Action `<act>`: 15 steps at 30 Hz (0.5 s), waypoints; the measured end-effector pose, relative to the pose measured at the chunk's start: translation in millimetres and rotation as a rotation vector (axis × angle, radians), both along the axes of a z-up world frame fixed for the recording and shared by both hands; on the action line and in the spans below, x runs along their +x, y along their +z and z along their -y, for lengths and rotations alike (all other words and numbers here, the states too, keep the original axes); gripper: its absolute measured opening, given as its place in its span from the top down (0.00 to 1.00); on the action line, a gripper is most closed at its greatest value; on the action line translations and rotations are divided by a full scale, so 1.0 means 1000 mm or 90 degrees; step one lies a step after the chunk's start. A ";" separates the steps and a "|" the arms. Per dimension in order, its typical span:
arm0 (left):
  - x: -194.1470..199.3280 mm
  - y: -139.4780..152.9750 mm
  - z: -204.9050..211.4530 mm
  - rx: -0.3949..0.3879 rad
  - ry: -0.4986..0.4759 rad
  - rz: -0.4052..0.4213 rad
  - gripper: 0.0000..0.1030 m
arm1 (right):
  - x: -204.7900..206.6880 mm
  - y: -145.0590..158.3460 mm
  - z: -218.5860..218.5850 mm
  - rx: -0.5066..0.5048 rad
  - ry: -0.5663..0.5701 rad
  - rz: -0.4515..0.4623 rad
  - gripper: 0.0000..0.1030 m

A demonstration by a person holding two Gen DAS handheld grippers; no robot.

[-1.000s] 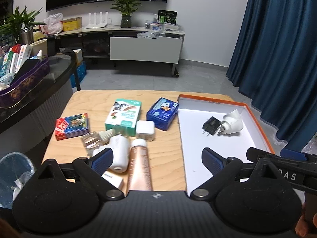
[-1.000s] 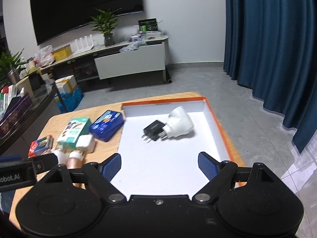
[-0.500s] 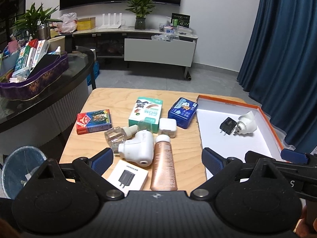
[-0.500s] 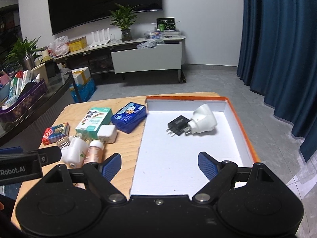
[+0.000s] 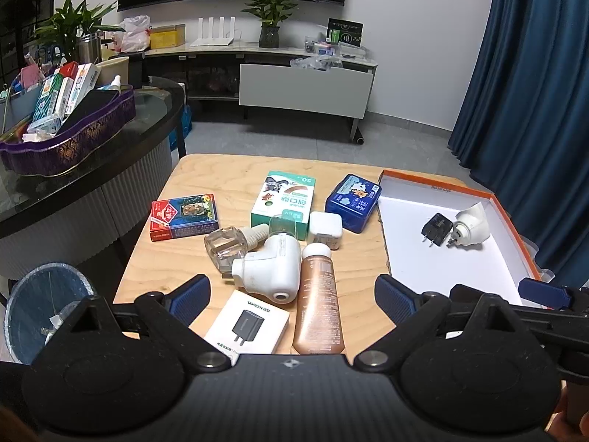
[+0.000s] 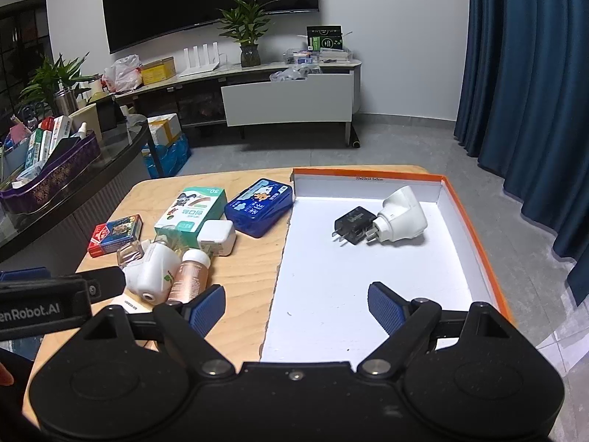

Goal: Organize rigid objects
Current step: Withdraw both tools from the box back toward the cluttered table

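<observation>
The desk [image 5: 206, 184] is pale wood with visible grain, matt. The box [image 6: 475, 235] is white card inside with an orange edge. The bottle [image 5: 318, 305] has a coppery metallic sheen; the small vial [image 5: 222, 248] is clear and glossy. The white plug-in unit [image 5: 270, 270] is smooth plastic.

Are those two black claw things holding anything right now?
No. The left gripper and the right gripper are both wide open, with nothing between their blue pads.
</observation>
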State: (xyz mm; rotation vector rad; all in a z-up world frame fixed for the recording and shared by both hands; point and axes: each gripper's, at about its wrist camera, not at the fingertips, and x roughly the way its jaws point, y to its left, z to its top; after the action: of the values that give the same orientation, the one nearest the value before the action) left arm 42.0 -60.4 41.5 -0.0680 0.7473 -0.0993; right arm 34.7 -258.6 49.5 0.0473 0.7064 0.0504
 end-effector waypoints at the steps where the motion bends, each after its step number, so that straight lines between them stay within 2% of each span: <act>1: 0.000 0.000 0.000 0.001 0.000 -0.001 0.04 | 0.001 -0.001 -0.001 -0.001 0.002 -0.001 0.03; 15: 0.004 -0.007 -0.008 0.006 0.011 -0.016 0.04 | 0.008 -0.011 -0.012 -0.003 0.020 -0.021 0.03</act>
State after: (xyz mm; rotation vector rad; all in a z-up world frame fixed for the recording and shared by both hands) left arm 46.1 -52.8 34.9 -0.0661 0.7718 -0.0789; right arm 42.8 -246.6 38.1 0.0326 0.7399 0.0774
